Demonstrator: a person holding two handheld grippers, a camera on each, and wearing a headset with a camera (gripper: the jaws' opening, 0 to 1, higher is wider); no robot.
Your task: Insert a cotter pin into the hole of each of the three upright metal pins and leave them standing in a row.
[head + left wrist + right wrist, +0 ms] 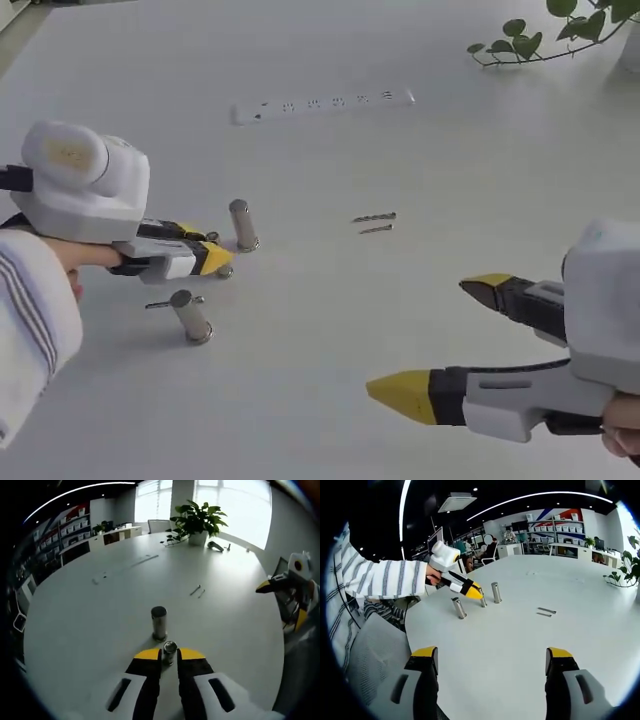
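Note:
Three upright metal pins stand in a short row left of centre. The far pin [243,225] [159,622] [496,592] stands free. My left gripper [218,260] [170,654] is shut on the middle pin [170,649] [483,598], which its jaws mostly hide in the head view. The near pin [190,316] [458,607] has a cotter pin [165,302] through its top. Two loose cotter pins [375,222] [196,591] [545,612] lie on the table to the right. My right gripper [432,338] [492,655] hovers open at lower right, holding nothing.
A white power strip [322,104] lies across the far side of the white table [450,150]. A potted plant [540,35] [197,520] stands at the far right corner. A person's striped sleeve [30,320] holds the left gripper.

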